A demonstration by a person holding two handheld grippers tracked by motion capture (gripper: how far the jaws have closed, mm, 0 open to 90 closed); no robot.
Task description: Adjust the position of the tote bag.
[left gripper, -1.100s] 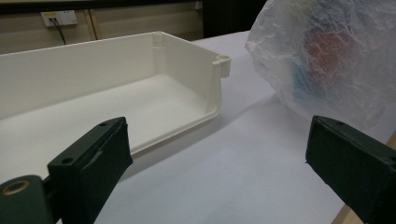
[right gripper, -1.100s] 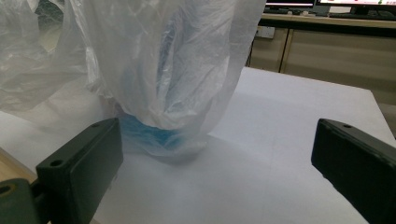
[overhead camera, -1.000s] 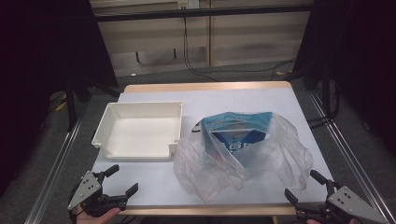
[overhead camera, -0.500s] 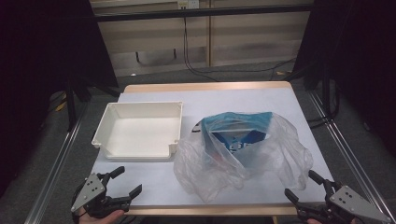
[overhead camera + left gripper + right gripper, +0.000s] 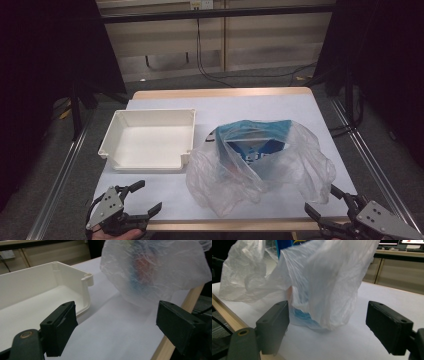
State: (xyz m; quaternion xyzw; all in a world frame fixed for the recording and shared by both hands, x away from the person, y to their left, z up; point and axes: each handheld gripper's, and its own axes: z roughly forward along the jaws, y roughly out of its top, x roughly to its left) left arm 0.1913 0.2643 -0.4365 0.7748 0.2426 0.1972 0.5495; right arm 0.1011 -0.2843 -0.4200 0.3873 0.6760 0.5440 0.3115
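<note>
Your left tool [image 5: 135, 202] and right tool [image 5: 330, 210] hung at the near edge of the table [image 5: 260, 105], each with its jaws apart and nothing between them, though both pairs had just been narrowing. The thing to reach for was the clear plastic bag [image 5: 260, 170], slumped on the white table cover right of centre, just beside the empty white tray [image 5: 150, 140] without plainly touching it. In the left gripper view the bag [image 5: 155, 272] stood ahead and to the right of the jaws, past the tray's corner [image 5: 86, 280]; in the right gripper view its crumpled film [image 5: 329, 285] rose directly ahead, close to the pads but clear of them. To do this step well, you probably needed to take the film itself, not the goods inside: one tool low on a loose fold near you, the other at the open rim, with the jaws closing only once plastic lay flat between the pads. The thin film looked likely to slip or drag the whole bundle, so a slow, level approach seemed wise. The bag was translucent and heavily wrinkled, its mouth gaping away from you, with a blue packet [image 5: 255, 142] inside and a blurred reddish patch beneath.
</note>
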